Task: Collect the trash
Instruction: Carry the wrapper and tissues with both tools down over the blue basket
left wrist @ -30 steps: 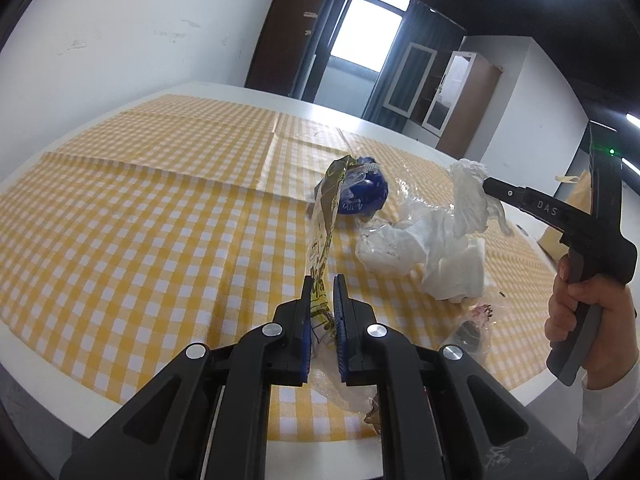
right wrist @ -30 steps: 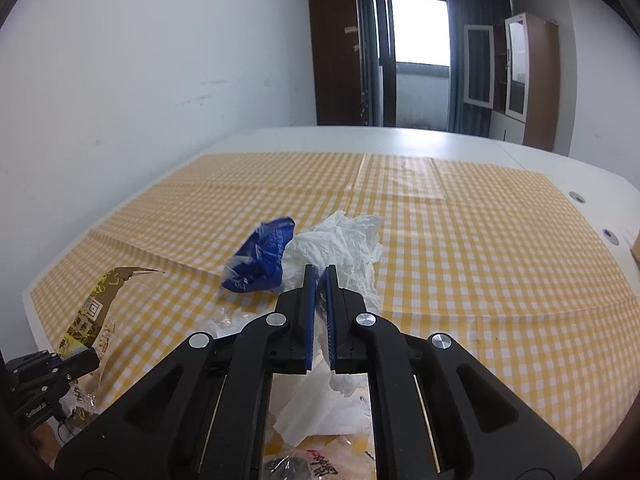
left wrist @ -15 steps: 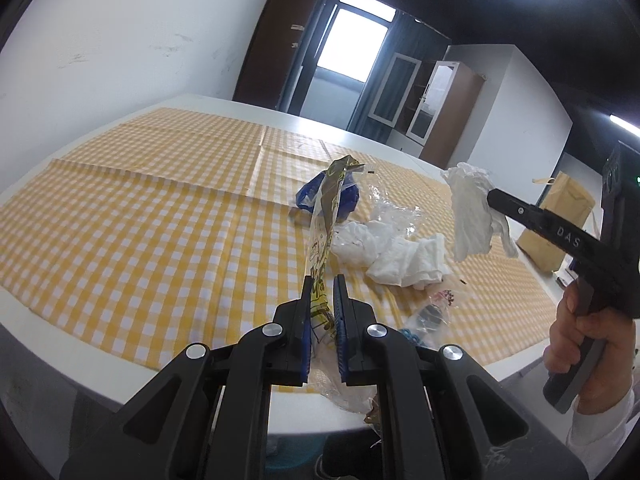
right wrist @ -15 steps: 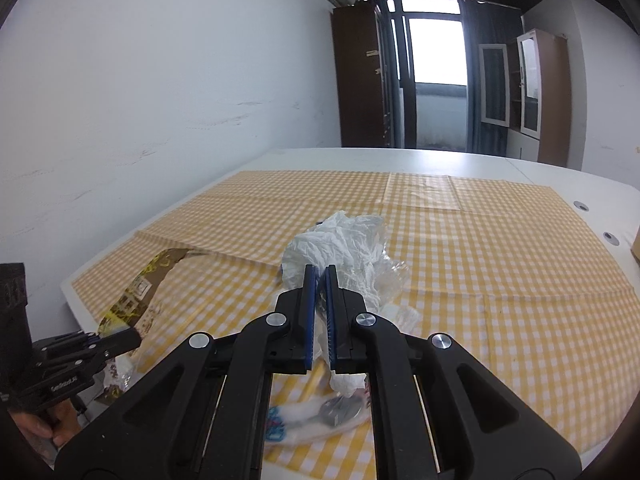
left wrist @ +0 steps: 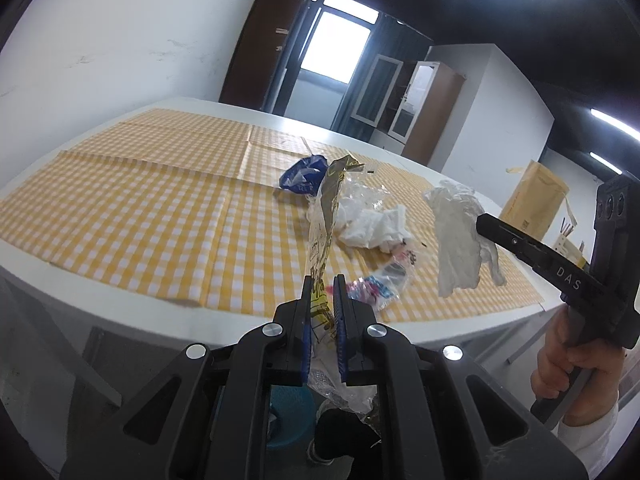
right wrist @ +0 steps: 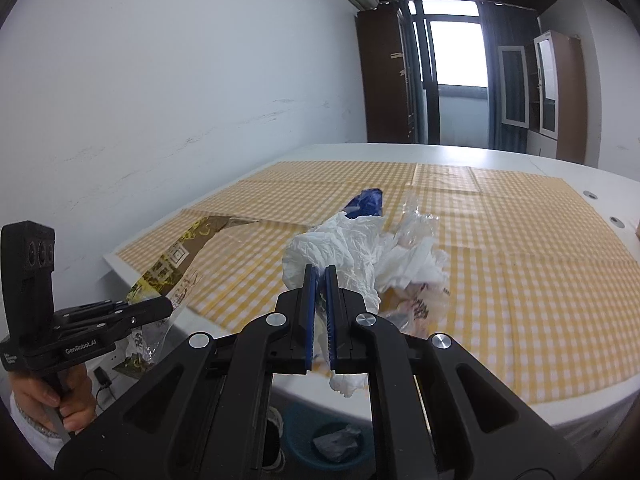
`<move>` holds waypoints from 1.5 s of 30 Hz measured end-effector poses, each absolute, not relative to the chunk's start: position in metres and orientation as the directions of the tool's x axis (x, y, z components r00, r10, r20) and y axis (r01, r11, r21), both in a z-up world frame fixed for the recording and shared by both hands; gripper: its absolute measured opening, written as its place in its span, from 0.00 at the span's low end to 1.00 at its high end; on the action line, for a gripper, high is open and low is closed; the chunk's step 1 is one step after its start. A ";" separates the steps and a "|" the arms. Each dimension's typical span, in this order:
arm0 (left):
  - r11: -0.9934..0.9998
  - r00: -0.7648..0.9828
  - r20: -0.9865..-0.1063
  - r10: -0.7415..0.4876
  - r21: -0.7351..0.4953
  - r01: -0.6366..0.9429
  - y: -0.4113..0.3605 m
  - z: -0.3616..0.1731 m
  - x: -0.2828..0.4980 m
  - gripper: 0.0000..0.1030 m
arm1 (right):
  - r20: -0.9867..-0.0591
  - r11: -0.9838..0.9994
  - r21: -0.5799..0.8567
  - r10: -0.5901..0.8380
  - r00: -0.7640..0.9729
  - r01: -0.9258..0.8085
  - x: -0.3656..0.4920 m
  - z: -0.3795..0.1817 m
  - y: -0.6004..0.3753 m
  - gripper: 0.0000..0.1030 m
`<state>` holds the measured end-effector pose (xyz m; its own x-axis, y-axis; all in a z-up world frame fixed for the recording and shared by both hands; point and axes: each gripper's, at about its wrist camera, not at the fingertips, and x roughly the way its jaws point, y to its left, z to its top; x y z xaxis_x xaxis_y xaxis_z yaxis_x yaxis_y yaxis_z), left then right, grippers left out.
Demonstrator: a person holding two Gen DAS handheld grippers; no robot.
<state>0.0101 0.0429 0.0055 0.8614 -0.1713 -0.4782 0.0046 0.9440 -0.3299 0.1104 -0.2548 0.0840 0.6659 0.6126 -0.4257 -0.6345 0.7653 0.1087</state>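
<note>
Left hand-held gripper [left wrist: 323, 280] is clamped on one printed wrapper [left wrist: 326, 216], held up off the surface's [left wrist: 120, 216] near edge. On the checked cloth lie one blue bag [left wrist: 302, 176], one tissue heap [left wrist: 372, 224], one pink-printed packet [left wrist: 376, 288]. Right hand-held gripper [right wrist: 319, 272] pinches one crumpled tissue [right wrist: 332, 248], clear of the surface

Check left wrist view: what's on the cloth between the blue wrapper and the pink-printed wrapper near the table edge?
In the left wrist view, crumpled white tissue and clear plastic lie between the blue wrapper and pink-printed wrapper.

Both grippers have drawn their trash back past the table edge [left wrist: 240, 312].
</note>
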 end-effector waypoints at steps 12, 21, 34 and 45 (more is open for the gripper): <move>0.942 0.815 -0.524 -0.248 -0.325 0.077 0.025 -0.020 -0.036 0.08 | -0.450 0.743 0.107 0.628 0.634 -0.660 0.045 0.066 -0.271 0.04; 0.938 0.750 -0.594 -0.290 -0.332 0.100 0.019 -0.055 -0.065 0.09 | -0.537 0.738 0.034 0.582 0.611 -0.674 0.007 0.026 -0.274 0.04; 0.937 0.595 -0.746 -0.299 -0.347 0.036 0.011 -0.143 -0.038 0.08 | -0.681 0.757 0.098 0.524 0.511 -0.646 0.016 -0.060 -0.264 0.04; 0.954 0.477 -0.841 -0.254 -0.299 -0.021 0.016 -0.226 0.010 0.08 | -0.786 0.784 0.127 0.453 0.421 -0.608 0.058 -0.148 -0.237 0.04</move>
